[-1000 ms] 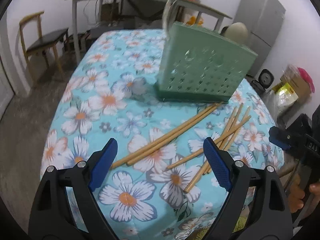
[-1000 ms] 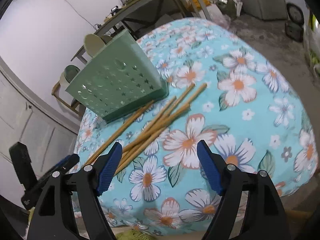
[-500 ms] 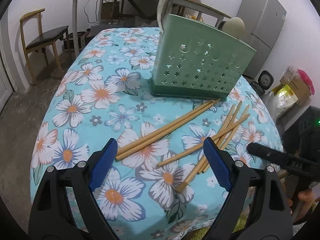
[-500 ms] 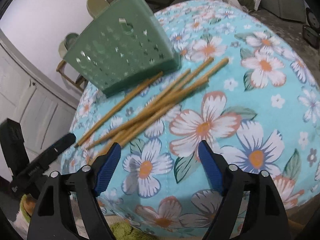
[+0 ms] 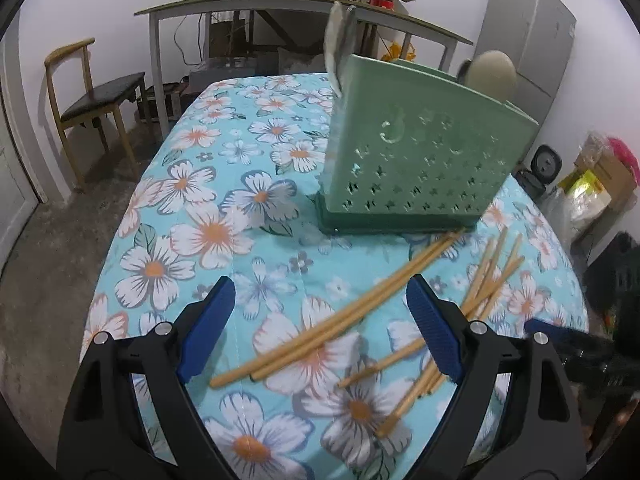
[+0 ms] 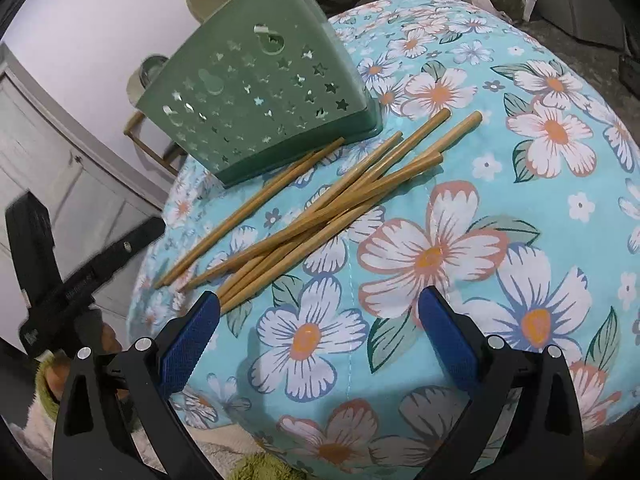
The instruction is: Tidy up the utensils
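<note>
Our right claw [image 6: 318, 334] has just been opening and now gapes wide with nothing between its pads; the nearest chopsticks [image 6: 320, 204] end just beside its left pad. Our left claw [image 5: 316, 328] also stands wide and empty above two chopsticks [image 5: 336, 324]. Beyond them stands the green utensil holder [image 6: 256, 108] on the tabletop [image 6: 520, 220]. We should slide left, straddle one stick's end, and pinch squarely.

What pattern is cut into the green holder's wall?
Small star-shaped holes in rows across the holder; clearest in the right wrist view.
</note>
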The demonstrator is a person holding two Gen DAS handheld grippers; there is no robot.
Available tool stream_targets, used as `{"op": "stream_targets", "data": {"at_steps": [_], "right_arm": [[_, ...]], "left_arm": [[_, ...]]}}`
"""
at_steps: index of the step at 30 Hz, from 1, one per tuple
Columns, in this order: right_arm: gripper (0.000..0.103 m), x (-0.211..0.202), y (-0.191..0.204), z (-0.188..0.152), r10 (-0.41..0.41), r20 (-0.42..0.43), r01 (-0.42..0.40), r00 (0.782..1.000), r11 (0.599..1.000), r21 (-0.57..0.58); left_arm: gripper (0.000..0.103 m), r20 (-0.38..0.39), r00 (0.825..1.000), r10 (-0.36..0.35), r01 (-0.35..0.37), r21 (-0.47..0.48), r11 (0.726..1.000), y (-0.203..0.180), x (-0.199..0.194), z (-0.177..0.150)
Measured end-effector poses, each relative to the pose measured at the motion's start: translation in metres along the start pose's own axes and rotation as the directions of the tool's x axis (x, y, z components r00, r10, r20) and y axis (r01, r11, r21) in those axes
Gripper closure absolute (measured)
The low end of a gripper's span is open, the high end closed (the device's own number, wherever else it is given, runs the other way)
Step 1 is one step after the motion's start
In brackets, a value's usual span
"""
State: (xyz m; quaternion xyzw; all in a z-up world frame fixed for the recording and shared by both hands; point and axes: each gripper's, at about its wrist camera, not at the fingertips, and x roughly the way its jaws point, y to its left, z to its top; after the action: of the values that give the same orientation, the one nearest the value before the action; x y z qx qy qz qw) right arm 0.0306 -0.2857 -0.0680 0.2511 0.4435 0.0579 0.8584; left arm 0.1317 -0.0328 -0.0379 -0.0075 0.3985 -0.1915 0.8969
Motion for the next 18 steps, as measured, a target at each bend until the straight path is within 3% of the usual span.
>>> {"op": "stream_targets", "data": {"at_steps": [11,18], "right_arm": [[0.006,0.009,0.015,0.000,-0.113,-0.019,0.113,0.993,0.993,-0.030],[0.006,0.003,0.003,0.001,-0.031,-0.018,0.032,0.999,0.999,0.013]], "left_arm": [[0.019,-0.015,0.999,0.028,-0.029,-0.025,0.999,0.014,0.025,0.021],[0.019,-0.067,0.997,0.033,-0.035,-0.038,0.999,0.027,0.041,0.025]]}}
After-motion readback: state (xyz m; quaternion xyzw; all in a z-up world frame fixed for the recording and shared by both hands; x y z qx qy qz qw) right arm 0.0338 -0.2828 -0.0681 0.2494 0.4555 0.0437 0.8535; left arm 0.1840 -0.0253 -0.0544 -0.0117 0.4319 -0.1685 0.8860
